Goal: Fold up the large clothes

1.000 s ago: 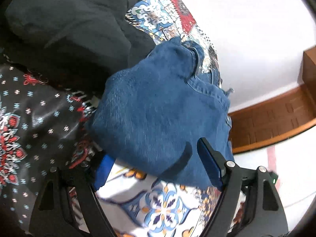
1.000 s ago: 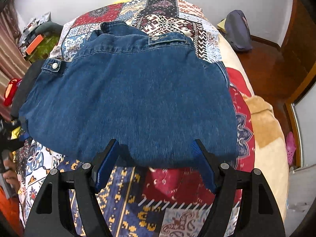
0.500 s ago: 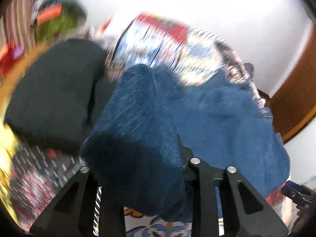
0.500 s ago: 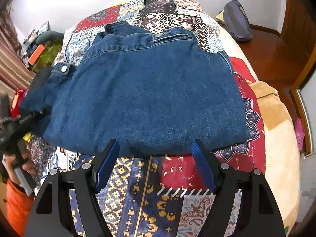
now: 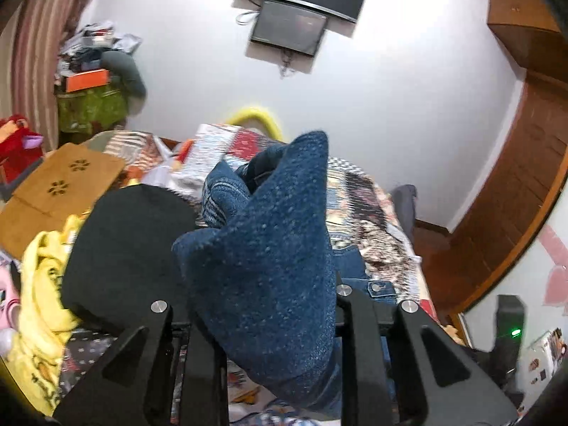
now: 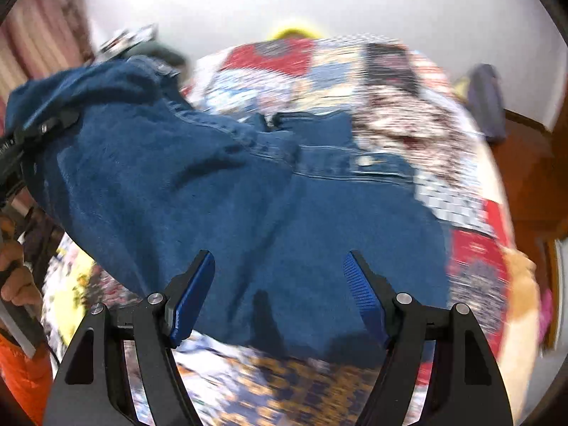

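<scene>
White walls and a patchwork-quilted bed (image 6: 458, 191) surround us. We judge the fold under way, not finished: one side of the dark blue denim garment (image 6: 248, 213) is raised off the quilt, while the rest lies spread on the bed. Our left hand-held gripper (image 5: 262, 305) is clamped on that raised corner, which bunches up directly ahead of its fingers. Our right hand-held gripper (image 6: 280, 298) stands wide, holding nothing, with the garment's near hem just ahead between its blue pads (image 6: 191, 301).

Coarse matt denim jacket (image 6: 248, 206) on a printed cloth bedspread (image 6: 443, 113); glossy brown wood door (image 5: 504, 213) beside the bed
</scene>
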